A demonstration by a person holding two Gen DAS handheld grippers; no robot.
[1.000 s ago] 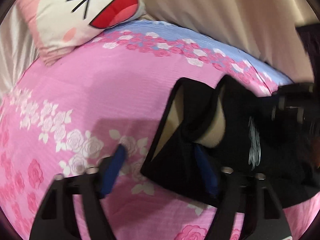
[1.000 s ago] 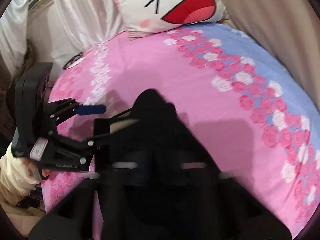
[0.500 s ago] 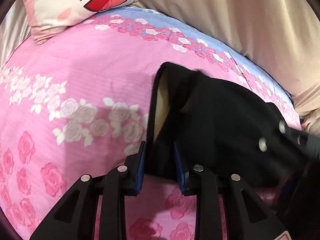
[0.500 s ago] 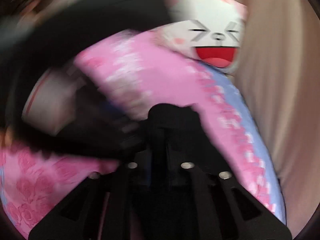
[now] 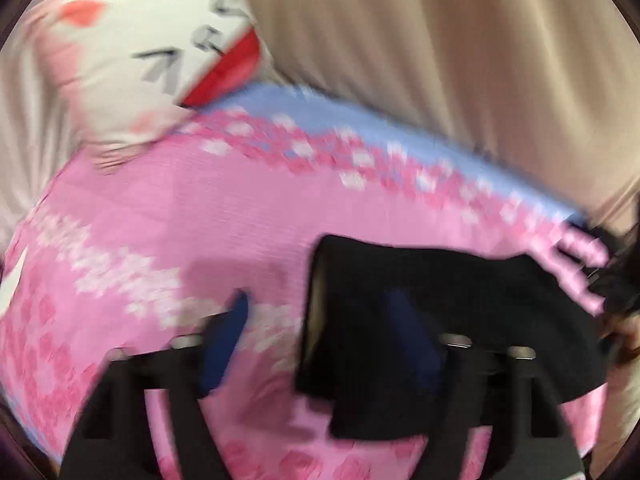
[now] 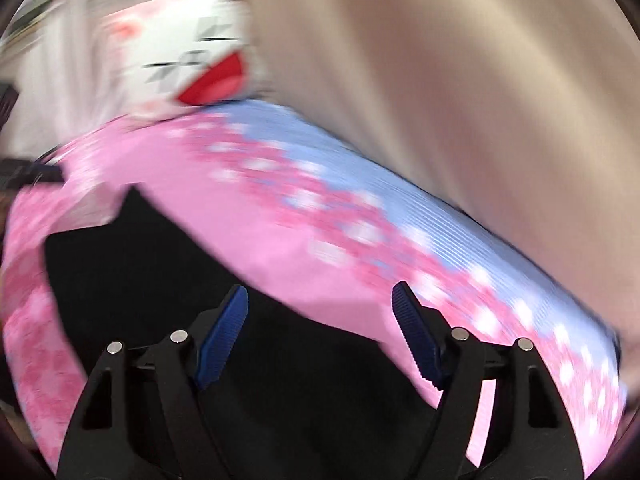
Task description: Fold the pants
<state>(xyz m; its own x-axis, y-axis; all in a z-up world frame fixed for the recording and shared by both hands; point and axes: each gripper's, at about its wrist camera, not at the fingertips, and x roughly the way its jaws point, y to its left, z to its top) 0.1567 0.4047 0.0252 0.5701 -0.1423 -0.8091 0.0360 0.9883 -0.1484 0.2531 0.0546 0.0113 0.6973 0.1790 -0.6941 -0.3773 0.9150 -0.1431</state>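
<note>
Both views motion-blurred; reading kept coarse. Black pants lie folded into a compact block on the pink floral bedspread, toward the near right side of the bed, a pale lining visible at the block's left edge. Left gripper: jaws have just been opening and now stand wide, blue pads apart, nothing held; one pad sits over bare bedspread, the other over the pants, and as far as the blur allows neither presses the cloth. Right gripper: jaws likewise just opened and wide apart, empty, with the pants lying beneath and to the left of its fingers. Cartoon-face pillow at the head of the bed, beige curtain behind, both well clear of the work. Judgement: fold looks released, perhaps the final one. Risks from here: a ridged pad snagging the top layer while withdrawing would drag the fold open; the soft, springy bedding could let the stack slump or the edges creep out of line; any re-grip taken in haste may catch only one layer.
</note>
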